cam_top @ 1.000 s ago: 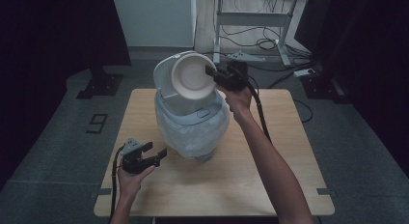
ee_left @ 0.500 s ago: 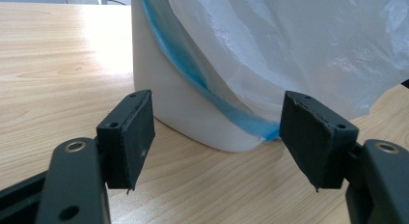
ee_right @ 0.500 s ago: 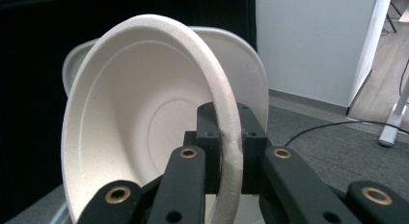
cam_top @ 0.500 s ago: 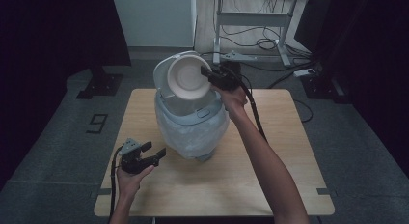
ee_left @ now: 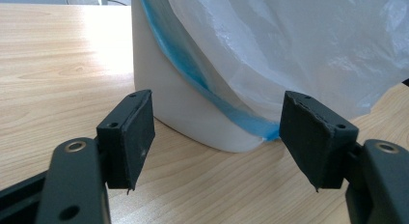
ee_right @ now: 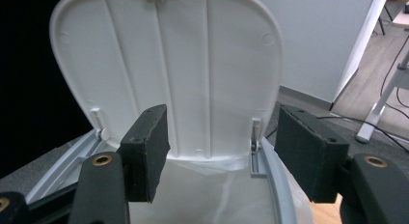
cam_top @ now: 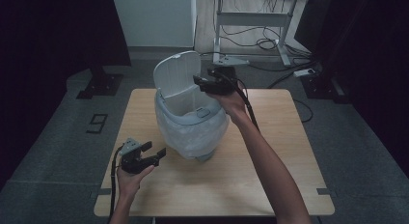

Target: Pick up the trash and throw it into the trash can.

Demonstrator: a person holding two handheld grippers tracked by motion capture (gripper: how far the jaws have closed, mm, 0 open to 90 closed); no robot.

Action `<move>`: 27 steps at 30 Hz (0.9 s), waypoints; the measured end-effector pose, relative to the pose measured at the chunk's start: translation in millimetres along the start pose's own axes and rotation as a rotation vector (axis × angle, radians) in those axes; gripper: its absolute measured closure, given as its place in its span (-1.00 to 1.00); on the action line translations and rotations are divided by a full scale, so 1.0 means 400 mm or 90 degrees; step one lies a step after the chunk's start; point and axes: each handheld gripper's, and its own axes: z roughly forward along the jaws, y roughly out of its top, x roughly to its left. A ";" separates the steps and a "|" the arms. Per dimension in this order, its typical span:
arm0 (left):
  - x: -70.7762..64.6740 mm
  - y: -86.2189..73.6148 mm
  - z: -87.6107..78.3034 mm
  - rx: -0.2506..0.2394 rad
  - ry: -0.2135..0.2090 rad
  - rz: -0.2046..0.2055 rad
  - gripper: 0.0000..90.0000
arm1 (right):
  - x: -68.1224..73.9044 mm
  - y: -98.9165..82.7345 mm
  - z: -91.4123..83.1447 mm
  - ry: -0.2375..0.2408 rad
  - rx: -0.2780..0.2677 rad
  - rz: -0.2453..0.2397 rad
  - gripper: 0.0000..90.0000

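One small white bin (cam_top: 190, 122) stands near the middle of the wooden table (cam_top: 270, 171), its hinged lid (cam_top: 177, 75) raised upright at the far side and a thin translucent bag (cam_top: 193, 137) draped over its rim and down the outside. The right gripper (cam_top: 205, 84) hovers at the lid's near edge; its jaws have just been opening, and the right gripper view shows them wide apart with the ribbed underside of the lid beyond them and nothing pressed between the pads. The lid looks like light, stiff moulded plastic on two small hinges, so it should swing with little force and is best taken by its free edge, not near the hinges. The bin itself seems light and empty enough to slide or tip if pushed high up; its smooth wall gives poor purchase, so the grey rim (cam_top: 193, 119) is the better hold. The bag is soft, slippery film that would bunch or tear under a hard pinch. The left gripper (cam_top: 149, 158) rests low on the table just beside the bin's base, jaws spread and holding nothing, with the blue-edged bag hem ahead of it
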 end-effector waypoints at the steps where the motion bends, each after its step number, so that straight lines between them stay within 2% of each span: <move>1: 0.000 0.000 0.000 0.000 0.000 0.000 -0.37 | -0.003 -0.001 -0.013 0.002 -0.003 -0.002 -0.20; 8: -0.002 0.001 -0.003 -0.001 0.003 0.001 -0.37 | -0.039 -0.037 -0.120 0.001 -0.011 0.002 -0.19; 14: -0.004 -0.001 0.001 0.004 0.004 0.002 -0.37 | -0.079 -0.094 -0.220 -0.016 -0.016 0.016 -0.19; 18: -0.004 -0.004 0.002 0.007 0.006 0.001 -0.37 | -0.104 -0.146 -0.290 -0.032 -0.016 0.023 -0.19; 20: -0.004 -0.004 0.002 0.006 0.006 -0.001 -0.37 | -0.121 -0.188 -0.332 -0.042 -0.015 0.030 -0.19; 27: -0.006 -0.005 0.001 0.009 0.009 0.001 -0.37 | -0.155 -0.314 -0.403 -0.073 0.002 0.055 -0.19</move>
